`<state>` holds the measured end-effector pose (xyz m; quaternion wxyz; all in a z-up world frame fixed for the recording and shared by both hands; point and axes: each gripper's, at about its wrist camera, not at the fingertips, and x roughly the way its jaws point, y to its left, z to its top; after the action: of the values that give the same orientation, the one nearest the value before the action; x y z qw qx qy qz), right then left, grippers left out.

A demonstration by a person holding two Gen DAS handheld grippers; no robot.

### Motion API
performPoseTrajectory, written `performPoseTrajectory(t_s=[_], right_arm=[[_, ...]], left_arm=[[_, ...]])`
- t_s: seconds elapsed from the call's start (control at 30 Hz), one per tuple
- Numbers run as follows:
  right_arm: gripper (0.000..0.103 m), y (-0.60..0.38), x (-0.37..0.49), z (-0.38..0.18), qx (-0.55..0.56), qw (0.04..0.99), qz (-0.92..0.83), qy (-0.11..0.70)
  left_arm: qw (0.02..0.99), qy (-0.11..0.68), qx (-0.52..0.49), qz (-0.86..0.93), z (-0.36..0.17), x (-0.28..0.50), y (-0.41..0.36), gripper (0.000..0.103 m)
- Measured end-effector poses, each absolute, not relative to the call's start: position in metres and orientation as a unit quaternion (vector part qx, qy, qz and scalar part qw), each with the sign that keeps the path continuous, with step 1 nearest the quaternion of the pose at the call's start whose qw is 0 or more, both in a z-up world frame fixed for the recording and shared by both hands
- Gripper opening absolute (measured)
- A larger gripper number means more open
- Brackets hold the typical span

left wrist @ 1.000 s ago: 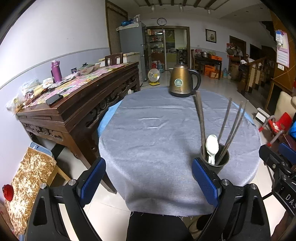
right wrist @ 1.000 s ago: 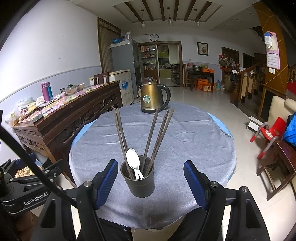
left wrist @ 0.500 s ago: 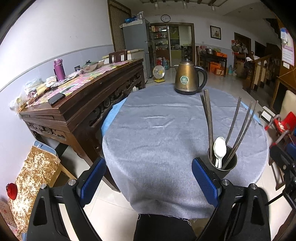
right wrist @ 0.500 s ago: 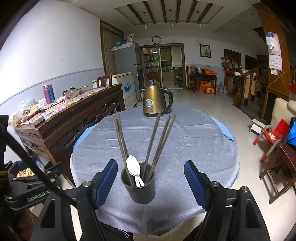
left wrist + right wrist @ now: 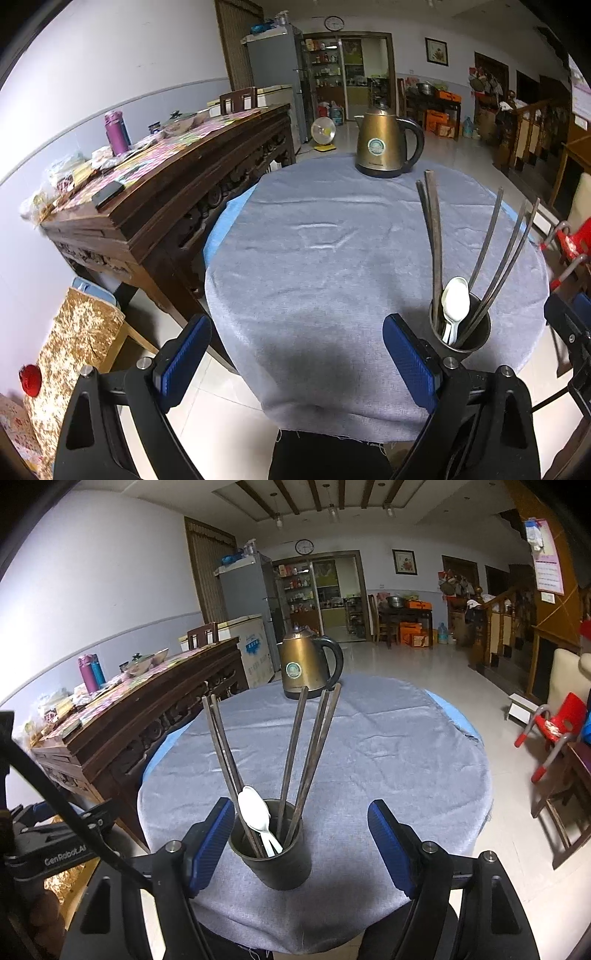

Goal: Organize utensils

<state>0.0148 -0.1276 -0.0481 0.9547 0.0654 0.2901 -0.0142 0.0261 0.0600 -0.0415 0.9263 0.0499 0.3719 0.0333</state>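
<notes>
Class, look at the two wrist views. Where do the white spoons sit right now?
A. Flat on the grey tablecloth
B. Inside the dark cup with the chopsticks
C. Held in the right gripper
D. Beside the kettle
B: the white spoons stand inside the dark cup among the chopsticks.

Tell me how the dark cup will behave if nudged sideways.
The cup is narrow and stands on loose cloth, so it may tip rather than slide. The long chopsticks lean well above its rim, probably making it top-heavy. They and the spoon would likely shift and rattle.
</notes>
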Motion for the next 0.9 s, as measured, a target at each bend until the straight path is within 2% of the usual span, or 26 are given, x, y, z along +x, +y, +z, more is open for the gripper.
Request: performPoseTrajectory(t_s=[0.9], right_arm=[[0.078, -0.139, 0.028, -0.051, 0.066, 0.963, 0.033, 0.260]], left_arm=[[0.928, 0.364, 0.072, 0.041, -0.030, 0.040, 0.036, 0.094]])
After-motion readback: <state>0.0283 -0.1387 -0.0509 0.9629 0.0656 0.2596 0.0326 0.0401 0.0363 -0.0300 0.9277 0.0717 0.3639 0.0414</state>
